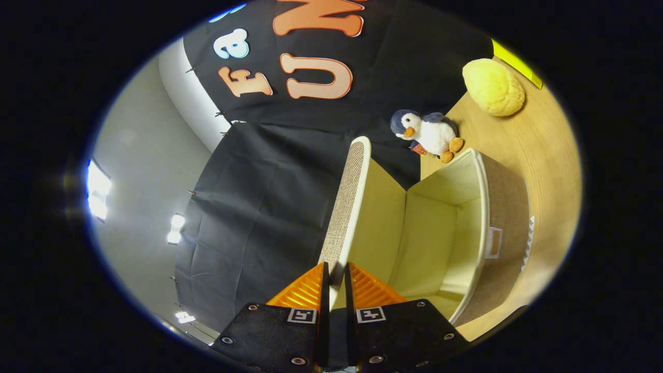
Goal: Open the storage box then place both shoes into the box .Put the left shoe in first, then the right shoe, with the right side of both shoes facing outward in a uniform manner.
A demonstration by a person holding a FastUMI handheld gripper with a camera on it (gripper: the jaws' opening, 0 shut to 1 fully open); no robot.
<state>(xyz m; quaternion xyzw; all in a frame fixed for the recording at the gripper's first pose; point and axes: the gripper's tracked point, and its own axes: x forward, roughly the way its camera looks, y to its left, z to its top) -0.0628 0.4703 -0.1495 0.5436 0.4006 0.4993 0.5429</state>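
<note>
Gripper view. Setting: wooden table point(549, 150) against a dark cloth wall. Storage box point(435, 228): open, pale interior, just ahead of the fingers. Lid point(348, 207): raised, its near edge pinched between both fingers. Gripper point(336, 272): pressed together on the lid. Beyond the box: plush penguin point(427, 132), yellow cushion point(493, 87) farther.

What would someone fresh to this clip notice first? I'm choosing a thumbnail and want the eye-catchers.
First, the tongs pinched on the raised lid of the storage box, whose pale interior lies open just ahead with nothing visible inside. Beyond the box, a plush penguin sits on the wooden table against the black cloth wall, and a yellow round cushion lies farther along the table.
</note>
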